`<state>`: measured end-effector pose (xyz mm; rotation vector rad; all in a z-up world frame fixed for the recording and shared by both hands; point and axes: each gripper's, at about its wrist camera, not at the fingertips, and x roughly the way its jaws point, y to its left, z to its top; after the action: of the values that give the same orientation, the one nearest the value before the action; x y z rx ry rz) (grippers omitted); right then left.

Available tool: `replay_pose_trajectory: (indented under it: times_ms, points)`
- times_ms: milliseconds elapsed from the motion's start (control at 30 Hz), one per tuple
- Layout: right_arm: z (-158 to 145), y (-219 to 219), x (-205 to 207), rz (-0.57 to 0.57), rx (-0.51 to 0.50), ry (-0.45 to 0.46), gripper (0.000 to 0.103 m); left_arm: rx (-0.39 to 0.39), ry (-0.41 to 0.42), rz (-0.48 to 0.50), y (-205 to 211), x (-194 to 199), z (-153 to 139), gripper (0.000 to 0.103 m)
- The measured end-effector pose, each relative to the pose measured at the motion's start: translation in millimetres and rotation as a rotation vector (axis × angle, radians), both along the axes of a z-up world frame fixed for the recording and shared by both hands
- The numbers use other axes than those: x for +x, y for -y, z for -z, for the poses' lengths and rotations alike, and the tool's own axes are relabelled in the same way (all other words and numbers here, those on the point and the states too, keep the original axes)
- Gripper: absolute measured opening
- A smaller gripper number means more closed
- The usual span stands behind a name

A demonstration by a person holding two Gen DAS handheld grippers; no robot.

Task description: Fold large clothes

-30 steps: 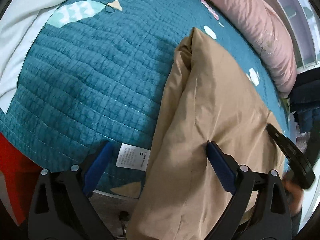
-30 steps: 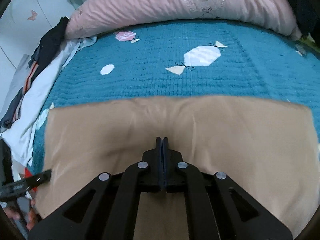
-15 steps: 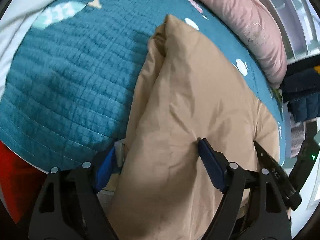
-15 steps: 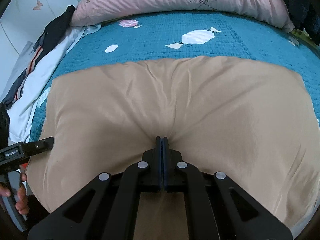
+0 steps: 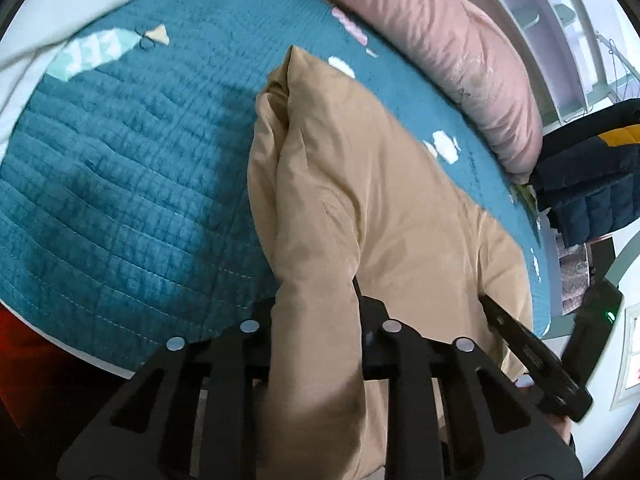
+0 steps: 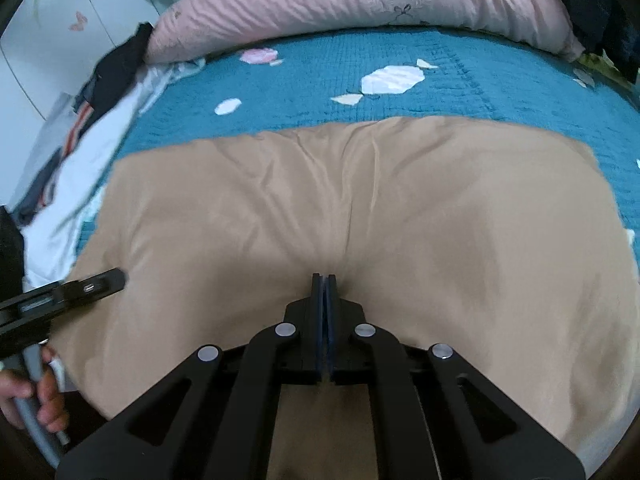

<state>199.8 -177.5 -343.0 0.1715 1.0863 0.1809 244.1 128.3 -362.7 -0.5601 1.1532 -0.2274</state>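
Observation:
A large tan garment (image 5: 380,168) lies folded on the teal quilt (image 5: 120,184). It fills the near half of the right wrist view as a wide tan sheet (image 6: 360,200). My left gripper (image 5: 314,292) is closing, with a thick fold of the garment's left edge bunched between its jaws and both fingers against the cloth. My right gripper (image 6: 324,278) is shut, pinching the garment's near edge at its middle, and wrinkles fan out from the pinch. Each gripper shows in the other's view: the left gripper (image 6: 80,286) at the cloth's left corner, the right gripper (image 5: 520,340) at lower right.
A long pink pillow (image 6: 360,4) lies along the far side of the bed. White bedding (image 5: 60,8) and dark striped clothes (image 6: 100,92) sit at the left side. A dark padded jacket (image 5: 588,184) hangs at the right. A hand (image 6: 44,404) holds the left gripper's handle.
The left jaws went from wide open beside the garment to closed around its bunched left edge. The right gripper stayed shut on the cloth while the garment shifted on the quilt.

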Motion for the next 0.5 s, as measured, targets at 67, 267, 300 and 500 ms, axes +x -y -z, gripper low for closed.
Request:
replay_pose_trajectory:
  times_ms: [67, 267, 300, 500]
  points:
    - [-8, 0, -16, -0.002, -0.002, -0.012, 0.002, -0.011, 0.009, 0.007, -1, -3, -6, 0.022]
    - [25, -10, -36, -0.020, -0.031, -0.088, 0.001, -0.063, 0.063, 0.031, 3, -8, -34, 0.021]
    - [30, -10, -34, -0.020, -0.034, -0.079, 0.000, -0.069, 0.072, 0.038, 4, -10, -39, 0.021]
    - [15, 0, -36, 0.003, 0.016, -0.073, 0.002, -0.108, 0.123, 0.085, 30, -11, -73, 0.021]
